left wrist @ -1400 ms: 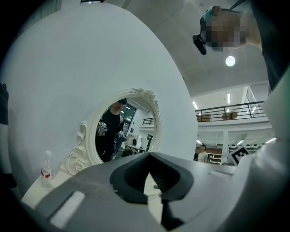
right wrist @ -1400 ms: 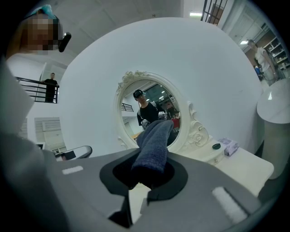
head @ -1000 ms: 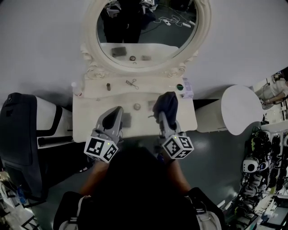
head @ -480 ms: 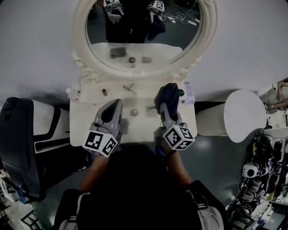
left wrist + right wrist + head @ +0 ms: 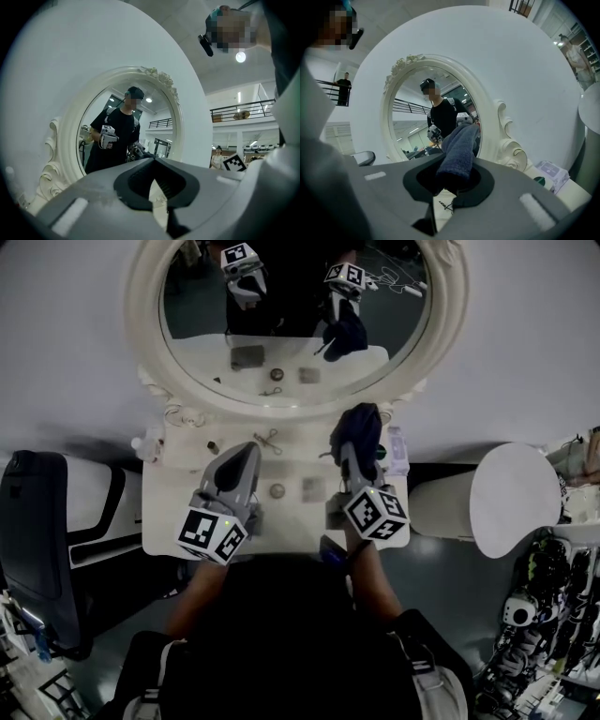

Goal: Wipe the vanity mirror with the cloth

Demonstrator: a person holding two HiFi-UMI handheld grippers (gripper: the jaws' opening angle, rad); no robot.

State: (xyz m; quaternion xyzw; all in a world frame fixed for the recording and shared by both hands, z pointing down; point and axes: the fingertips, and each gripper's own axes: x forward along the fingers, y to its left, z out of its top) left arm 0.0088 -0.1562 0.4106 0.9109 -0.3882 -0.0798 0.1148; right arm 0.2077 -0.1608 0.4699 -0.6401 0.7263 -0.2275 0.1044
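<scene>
The dark blue cloth (image 5: 360, 424) is clamped between the jaws of the right gripper (image 5: 351, 454). Its long axis runs on along the gripper, and the free end is pointed ahead at the lower rim of the oval vanity mirror (image 5: 281, 352), apart from the glass. The left gripper (image 5: 244, 457) is held beside it over the white worktop (image 5: 292, 514), with its jaws drawn nearly together on nothing, likewise aimed at the mirror.

Lab-type hall with a staged vanity table (image 5: 169, 512). Mezzanine railing (image 5: 243, 108) and ceiling light (image 5: 240, 56) above the left gripper (image 5: 157, 190) fingers (image 5: 93, 194). Cluttered gear shelves (image 5: 553, 615) far to their right.
</scene>
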